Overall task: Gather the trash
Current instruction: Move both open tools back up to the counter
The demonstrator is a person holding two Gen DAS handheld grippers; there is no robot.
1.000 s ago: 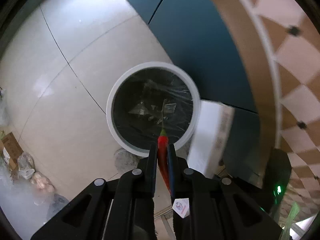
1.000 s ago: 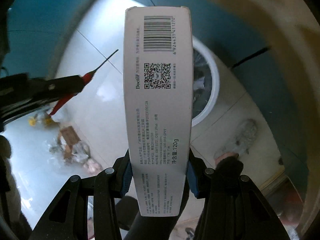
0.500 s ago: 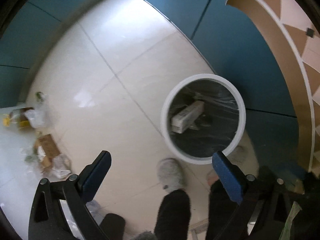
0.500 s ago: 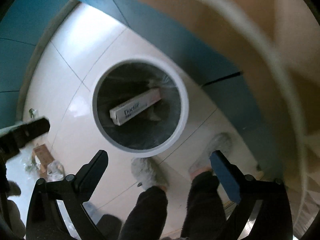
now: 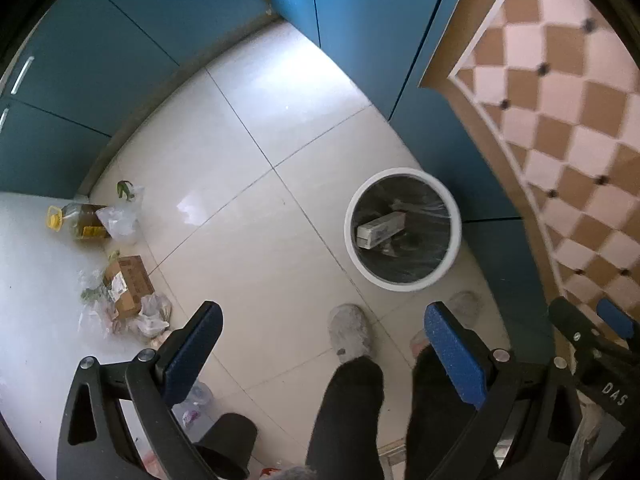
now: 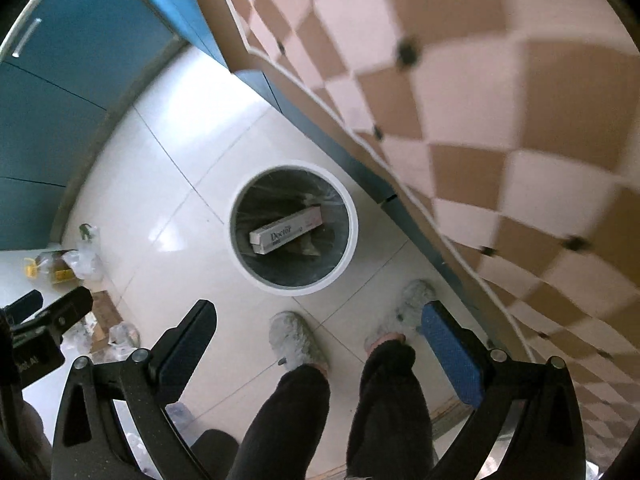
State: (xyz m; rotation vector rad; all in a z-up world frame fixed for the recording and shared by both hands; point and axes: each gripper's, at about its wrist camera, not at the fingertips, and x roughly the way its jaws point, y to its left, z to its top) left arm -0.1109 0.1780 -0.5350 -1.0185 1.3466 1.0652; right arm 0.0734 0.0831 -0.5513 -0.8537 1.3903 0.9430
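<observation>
A round white trash bin (image 5: pixel 403 283) with a dark liner stands on the floor beside a blue cabinet; it also shows in the right wrist view (image 6: pixel 256 272). A white "Doctor" box (image 5: pixel 380 230) lies inside it, also seen from the right (image 6: pixel 286 235). My left gripper (image 5: pixel 324 354) is open and empty, high above the floor, left of the bin. My right gripper (image 6: pixel 316 352) is open and empty, above the floor in front of the bin. The red chili is not visible.
The person's legs and grey slippers (image 5: pixel 351 334) stand just before the bin. Bags, a cardboard box (image 5: pixel 128 282) and an oil bottle (image 5: pixel 78 222) lie at the left. Blue cabinets (image 5: pixel 120 40) line the back; a checkered counter (image 6: pixel 500 120) is at the right.
One second ago the left gripper held a red chili and the right held the white box over the bin. Both opened; the box now lies in the bin. Both grippers have risen.
</observation>
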